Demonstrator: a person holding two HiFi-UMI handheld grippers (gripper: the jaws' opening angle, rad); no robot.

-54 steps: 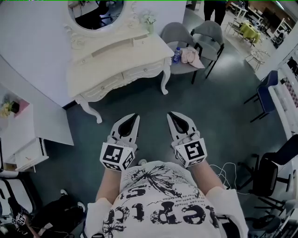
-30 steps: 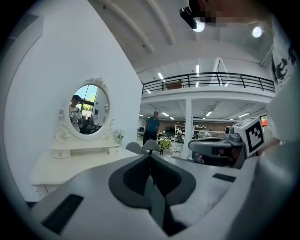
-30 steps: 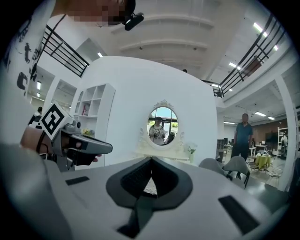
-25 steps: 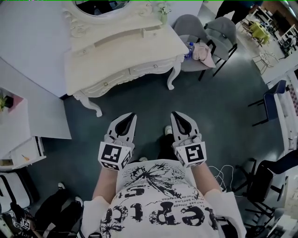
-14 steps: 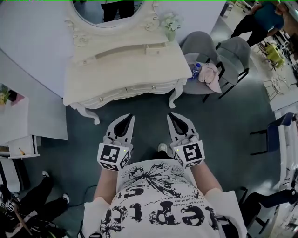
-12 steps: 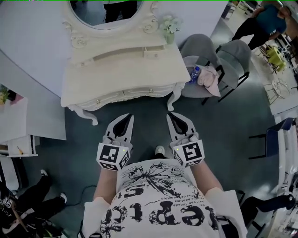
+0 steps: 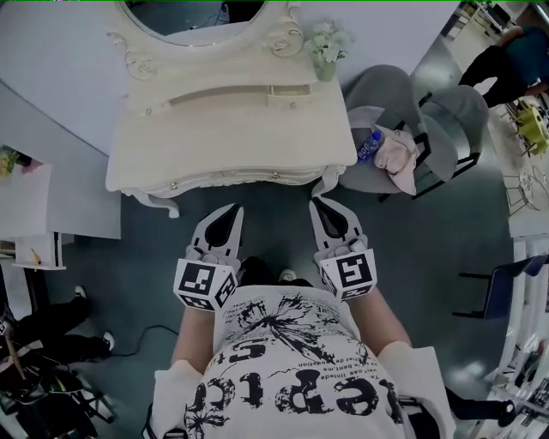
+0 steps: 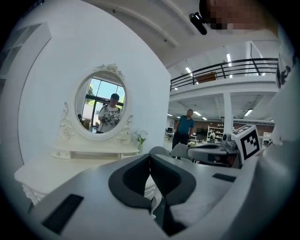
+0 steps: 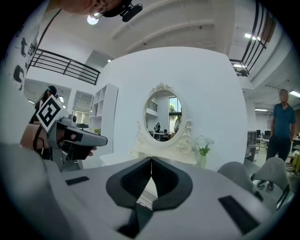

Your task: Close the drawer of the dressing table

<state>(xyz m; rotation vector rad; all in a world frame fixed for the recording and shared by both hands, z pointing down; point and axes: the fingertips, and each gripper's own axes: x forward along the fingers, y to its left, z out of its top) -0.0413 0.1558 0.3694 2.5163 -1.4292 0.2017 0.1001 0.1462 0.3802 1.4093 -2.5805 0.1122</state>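
Over a dark floor, seen from the head camera, a person holds the left gripper (image 7: 235,207) and right gripper (image 7: 316,201) side by side and apart, both aimed at the cream dressing table (image 7: 232,129) just ahead of their tips. The table's drawer (image 7: 225,178) shows only as a knobbed front strip under the tabletop's edge, ahead of and between the two claws, and how far out it stands cannot be told from above. An oval mirror (image 7: 206,10) rises beyond the tabletop. A vase of flowers (image 7: 326,43) stands ahead and to the right of the right claw, and grey chairs (image 7: 386,99) carrying a bottle (image 7: 370,146) and a pink cloth (image 7: 399,156) sit farther right. From the left gripper view, the left claw (image 8: 150,157) is clenched, tips meeting on nothing, with the table (image 8: 51,168) ahead and to its left. From the right gripper view, the right claw (image 9: 151,160) is likewise clenched and empty, and the mirror (image 9: 164,112) is straight ahead above its tips.
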